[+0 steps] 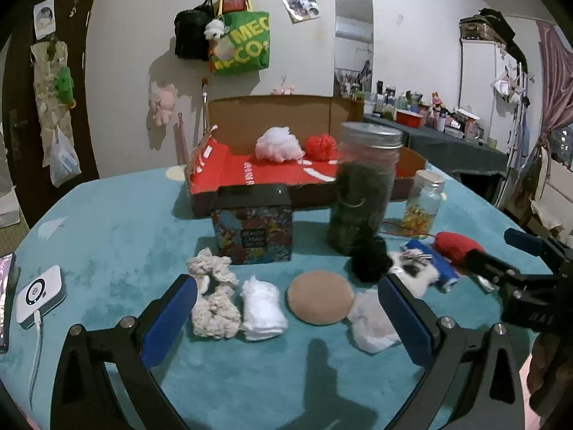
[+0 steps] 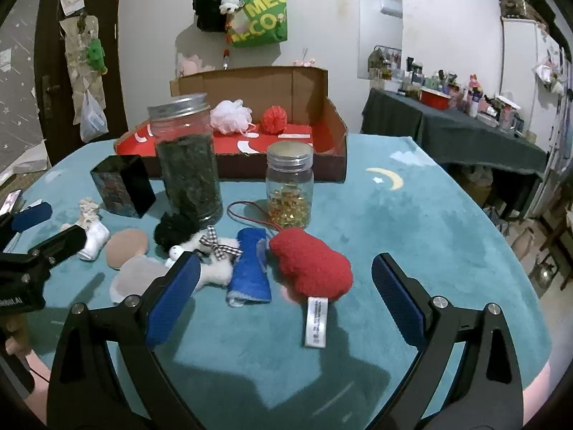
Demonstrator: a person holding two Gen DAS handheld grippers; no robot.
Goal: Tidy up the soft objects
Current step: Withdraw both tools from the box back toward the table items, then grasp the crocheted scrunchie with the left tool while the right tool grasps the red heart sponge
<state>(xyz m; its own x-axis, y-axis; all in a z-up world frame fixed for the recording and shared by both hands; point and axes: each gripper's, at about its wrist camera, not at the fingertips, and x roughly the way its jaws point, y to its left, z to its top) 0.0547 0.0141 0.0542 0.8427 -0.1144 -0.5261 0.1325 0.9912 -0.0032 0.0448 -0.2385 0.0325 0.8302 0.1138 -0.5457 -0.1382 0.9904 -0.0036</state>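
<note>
Two jars (image 2: 188, 157), two open tools (image 2: 286, 286).

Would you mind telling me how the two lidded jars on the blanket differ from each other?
The tall jar stands clearly higher and wider than the small jar. The tall jar is filled most of the way with dark green material, while the small jar holds golden capsules only in its lower half. The tall jar sits nearer the black tin; the small jar stands by the red plush. Both are clear, upright and capped with metal-looking lids.
</note>
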